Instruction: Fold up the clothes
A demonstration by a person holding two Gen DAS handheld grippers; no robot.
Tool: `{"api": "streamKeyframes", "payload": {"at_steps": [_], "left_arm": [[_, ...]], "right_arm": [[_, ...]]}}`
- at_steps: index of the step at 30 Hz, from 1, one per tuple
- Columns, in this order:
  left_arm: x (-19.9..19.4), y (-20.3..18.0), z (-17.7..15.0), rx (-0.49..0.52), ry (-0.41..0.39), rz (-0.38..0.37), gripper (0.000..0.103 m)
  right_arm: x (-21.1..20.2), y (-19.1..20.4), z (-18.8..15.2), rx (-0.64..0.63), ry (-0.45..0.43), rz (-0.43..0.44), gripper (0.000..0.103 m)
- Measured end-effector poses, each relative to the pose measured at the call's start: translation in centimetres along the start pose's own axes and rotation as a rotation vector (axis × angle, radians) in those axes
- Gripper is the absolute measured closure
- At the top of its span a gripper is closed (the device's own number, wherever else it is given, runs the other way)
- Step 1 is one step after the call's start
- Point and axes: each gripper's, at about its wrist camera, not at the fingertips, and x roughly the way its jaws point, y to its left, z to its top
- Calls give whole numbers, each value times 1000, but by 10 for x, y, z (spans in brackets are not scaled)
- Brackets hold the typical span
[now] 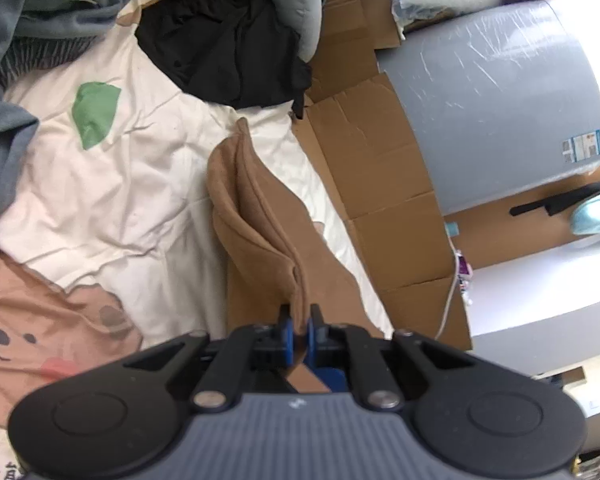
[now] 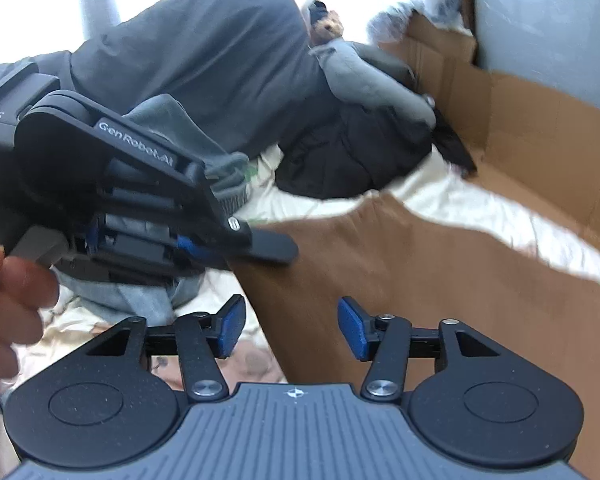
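Left gripper (image 1: 299, 328) is pinching the hem of the brown fleece garment (image 1: 260, 216), which is trailing across the cream bedsheet (image 1: 112, 184). Right gripper (image 2: 291, 330) is hovering over the cloth, jaws spread, empty. Risk: the thin pinch is slipping, and the fold is collapsing unsupported.

We see a bed covered by a cream sheet (image 1: 112, 184) printed with a bear face and a green leaf. Flattened cardboard (image 1: 384, 184) runs along its right edge, against a grey plastic-wrapped slab (image 1: 496, 92), perhaps a mattress. Beyond that lies a brown floor (image 1: 512, 228) and a white surface (image 1: 540, 292). Bright daylight washes out the far side in the right wrist view.
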Motion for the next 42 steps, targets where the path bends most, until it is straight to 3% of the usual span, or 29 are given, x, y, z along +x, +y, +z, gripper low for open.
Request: {"api": "streamKeyframes", "payload": {"at_steps": [9, 11, 12, 15, 17, 18, 19, 21, 28, 35, 42], "left_arm": [[2, -1, 2, -26, 15, -33, 96], [2, -1, 2, -33, 18, -37, 96], [3, -1, 2, -32, 19, -37, 95], [2, -2, 5, -34, 15, -47, 94], [-2, -8, 10, 7, 8, -64, 81], [-4, -10, 13, 32, -2, -63, 64], [-6, -12, 16, 57, -14, -59, 41], [-9, -10, 25, 97, -52, 1, 24], [28, 18, 64, 148, -23, 139, 23], [78, 30, 82, 253, 31, 127, 21], [126, 37, 111, 237, 73, 136, 18]], "right_arm": [[19, 13, 9, -75, 3, -76, 47], [25, 15, 8, -83, 22, -91, 62], [28, 16, 8, -85, 37, -91, 75], [34, 15, 9, -89, 52, -99, 91], [33, 8, 9, -65, 47, -102, 96], [32, 3, 10, -44, 49, -104, 96], [32, -1, 10, -25, 51, -106, 96], [31, -7, 10, -6, 49, -107, 97], [25, -14, 10, 32, 35, -91, 97], [19, -17, 11, 59, 32, -98, 97], [19, -19, 5, 74, 42, -98, 97]]}}
